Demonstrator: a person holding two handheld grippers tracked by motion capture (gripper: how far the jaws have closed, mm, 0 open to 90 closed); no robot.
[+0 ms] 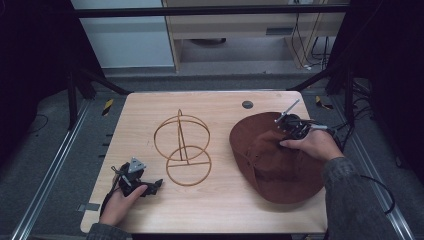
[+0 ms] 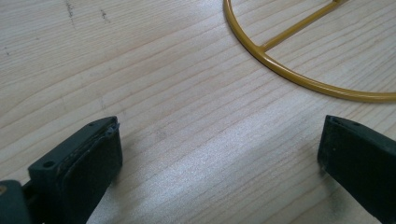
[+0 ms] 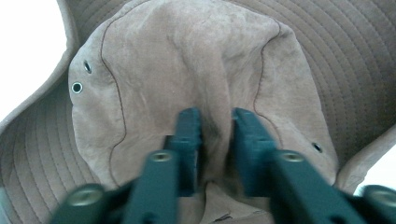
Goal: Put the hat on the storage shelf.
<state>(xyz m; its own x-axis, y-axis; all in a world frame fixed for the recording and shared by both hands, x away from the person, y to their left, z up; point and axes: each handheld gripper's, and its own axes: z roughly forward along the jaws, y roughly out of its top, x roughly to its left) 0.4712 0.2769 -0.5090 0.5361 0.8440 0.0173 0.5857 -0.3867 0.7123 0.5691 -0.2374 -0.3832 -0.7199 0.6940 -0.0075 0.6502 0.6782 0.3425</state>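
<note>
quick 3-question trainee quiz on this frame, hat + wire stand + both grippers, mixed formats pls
1. True or false: the right gripper pinches a fold of the brown hat's crown.
2. The left gripper is: A) shut on the wire stand; B) open over bare table; C) shut on the hat brim.
3. Fill in: the hat lies on the table to the ___ of the wire stand in the high view.

Key: 1 true; 2 B; 3 right.
</note>
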